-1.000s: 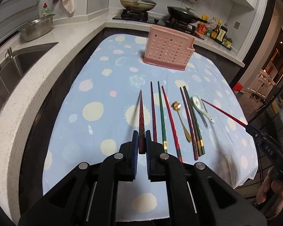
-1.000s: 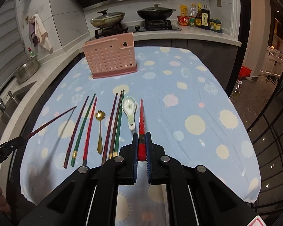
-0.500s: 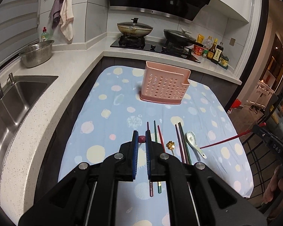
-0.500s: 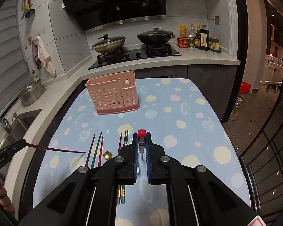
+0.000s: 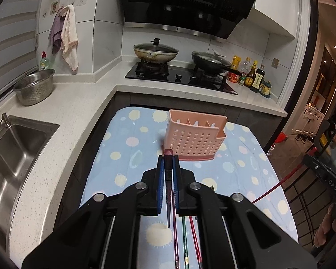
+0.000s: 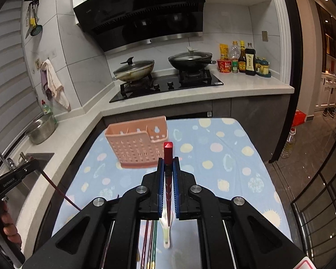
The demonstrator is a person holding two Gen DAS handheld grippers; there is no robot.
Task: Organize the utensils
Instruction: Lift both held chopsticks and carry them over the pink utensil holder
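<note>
Two grippers are each clamping one red chopstick, lifted clear above the spotted tablecloth [image 5: 132,161]. The left gripper [image 5: 168,163] is pinching a dark red chopstick [image 5: 168,174], thick end forward, tip hanging down. The right gripper [image 6: 168,165] is squeezing a brighter red chopstick [image 6: 168,154] likewise. The pink utensil holder [image 5: 193,140] is standing ahead near the table's far edge, open cloth around it. Remaining chopsticks [image 5: 184,239] are lying below, a white spoon [image 6: 165,231] beside them.
</note>
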